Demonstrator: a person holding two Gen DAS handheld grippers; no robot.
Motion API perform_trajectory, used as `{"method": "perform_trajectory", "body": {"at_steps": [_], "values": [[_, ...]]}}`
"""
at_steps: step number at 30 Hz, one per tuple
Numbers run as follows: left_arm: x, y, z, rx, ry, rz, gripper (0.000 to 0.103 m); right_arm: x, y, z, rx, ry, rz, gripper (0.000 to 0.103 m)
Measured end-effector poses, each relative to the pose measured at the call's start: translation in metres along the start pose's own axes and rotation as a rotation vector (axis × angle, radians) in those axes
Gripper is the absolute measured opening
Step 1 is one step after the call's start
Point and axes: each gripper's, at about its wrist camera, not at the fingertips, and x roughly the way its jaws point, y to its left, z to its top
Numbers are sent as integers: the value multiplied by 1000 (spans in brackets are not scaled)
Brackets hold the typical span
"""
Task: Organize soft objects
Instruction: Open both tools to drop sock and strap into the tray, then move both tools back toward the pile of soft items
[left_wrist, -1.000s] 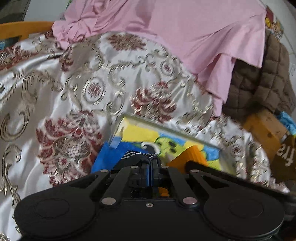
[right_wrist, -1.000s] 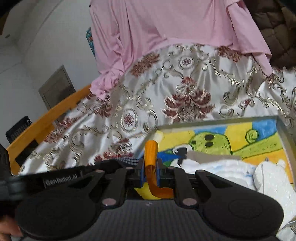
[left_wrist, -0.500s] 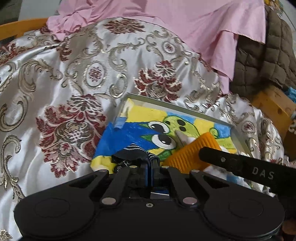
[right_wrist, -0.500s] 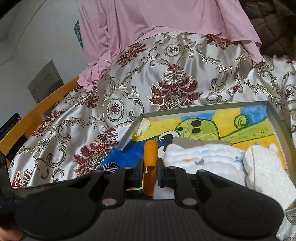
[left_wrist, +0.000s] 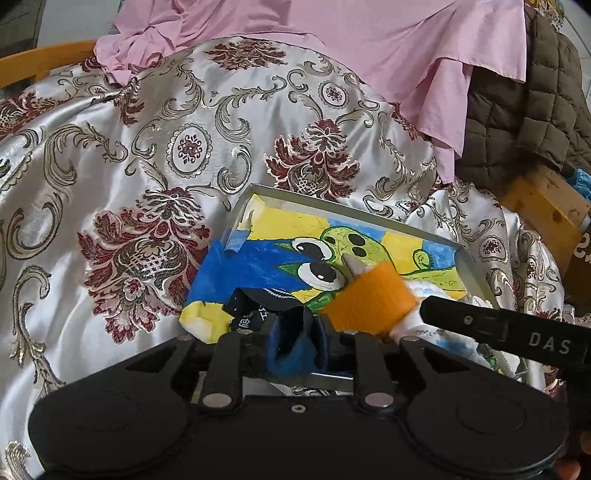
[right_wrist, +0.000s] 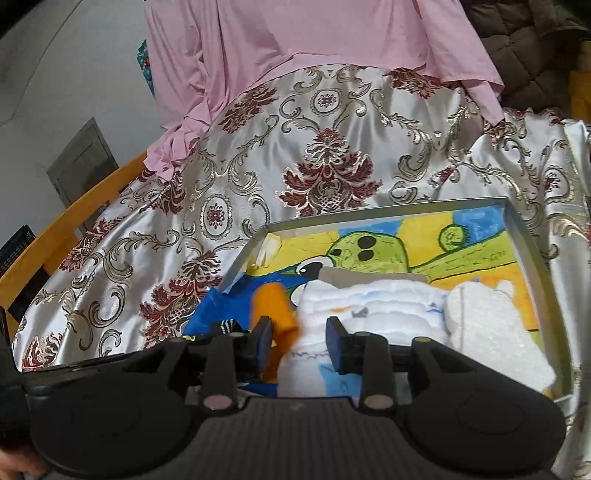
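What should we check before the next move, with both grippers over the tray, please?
1. Release by the left gripper: ok, jaws opening, nothing pinched between them.
2. Is the dark sock inside the tray: cannot tell, it lies on the painted paper at the near corner.
3. Is the orange cloth free of the right gripper: not ok, it hangs between the opening jaws, beside one pad.
4. Are the white cloths folded in the tray: ok.
5. Is the tray level on the bedspread: cannot tell.
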Motion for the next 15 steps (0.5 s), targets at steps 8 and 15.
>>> {"method": "perform_trajectory", "body": {"at_steps": [8,15], "values": [[-32,-10,-4,1,-63,0,47,-37,0,0,-14,-50,-1,66],[-85,-19,-12,-18,-184,-32,64,-88,5,-7,-54,-129,-13,83]]}}
